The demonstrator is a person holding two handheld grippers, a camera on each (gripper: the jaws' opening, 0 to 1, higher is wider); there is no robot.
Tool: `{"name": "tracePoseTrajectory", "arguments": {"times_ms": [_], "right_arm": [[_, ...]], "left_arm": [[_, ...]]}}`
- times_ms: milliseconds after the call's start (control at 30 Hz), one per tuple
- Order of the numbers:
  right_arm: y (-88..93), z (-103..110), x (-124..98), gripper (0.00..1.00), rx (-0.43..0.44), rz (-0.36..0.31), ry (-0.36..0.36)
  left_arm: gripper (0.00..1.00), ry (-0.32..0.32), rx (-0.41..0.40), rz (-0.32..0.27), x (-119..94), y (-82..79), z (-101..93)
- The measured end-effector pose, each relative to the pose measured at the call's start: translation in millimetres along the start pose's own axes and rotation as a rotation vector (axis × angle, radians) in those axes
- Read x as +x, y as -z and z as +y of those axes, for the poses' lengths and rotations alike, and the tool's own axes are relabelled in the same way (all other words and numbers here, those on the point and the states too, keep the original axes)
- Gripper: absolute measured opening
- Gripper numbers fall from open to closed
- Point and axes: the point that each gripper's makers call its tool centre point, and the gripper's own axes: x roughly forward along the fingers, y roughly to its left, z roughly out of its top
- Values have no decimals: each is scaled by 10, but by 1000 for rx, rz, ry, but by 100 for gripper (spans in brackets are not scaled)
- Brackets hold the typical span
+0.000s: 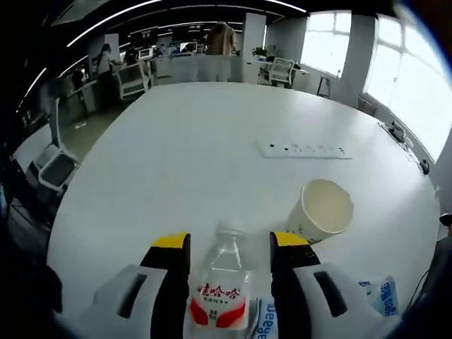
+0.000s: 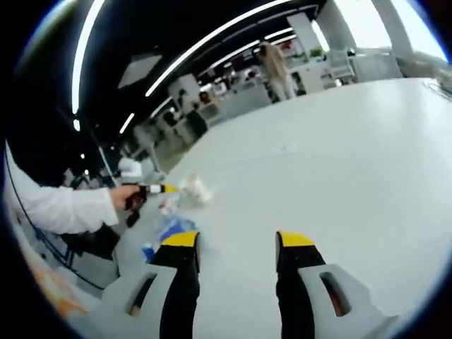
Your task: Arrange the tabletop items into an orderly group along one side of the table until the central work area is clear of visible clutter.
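Left gripper view: the left tongs (image 1: 229, 247) stand partly open, their yellow-tipped jaws on either side of a clear plastic water bottle (image 1: 222, 282) with a red-and-white label. The bottle lies between the jaws, cap end pointing away from the camera; whether the jaws press on it or merely flank it cannot be told. Just beyond the right jaw, a paper cup (image 1: 321, 210) lies tipped on the white tabletop (image 1: 183, 155), its open mouth facing the camera. Farther ahead of the tongs, a white power strip (image 1: 305, 149) lies flat. Beside the right jaw, near the bottom edge, lie blue-and-white printed packets (image 1: 381, 296).

Right gripper view: the right tongs (image 2: 236, 247) are open and hold nothing; bare tabletop shows between the jaws. Ahead and to the left, a hand (image 2: 121, 198) in a white sleeve (image 2: 60, 210) grips the other gripper, close to the paper cup (image 2: 195, 189) and the blue packets (image 2: 169, 229). The power strip (image 2: 286, 150) lies well ahead of the jaws.
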Motion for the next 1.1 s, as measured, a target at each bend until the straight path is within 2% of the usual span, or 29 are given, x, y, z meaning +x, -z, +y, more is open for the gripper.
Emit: {"name": "tracePoseTrajectory", "arguments": {"times_ms": [67,333,500,767,900,1100], "right_arm": [[-2,-5,24,40,-1,5,1],[-14,-64,67,40,38,6,18],[31,-100,90,39,53,18,31],[39,-67,160,39,58,30,28],[25,-36,187,38,57,31,21],[18,-8,228,38,59,36,10]], "left_arm": [[42,-3,22,29,67,39,-4],[39,-2,45,62,280,86,-31],[37,7,16,61,331,84,-3],[35,0,47,79,406,125,52],[28,-15,69,80,426,121,94],[29,-12,62,88,451,132,91]]}}
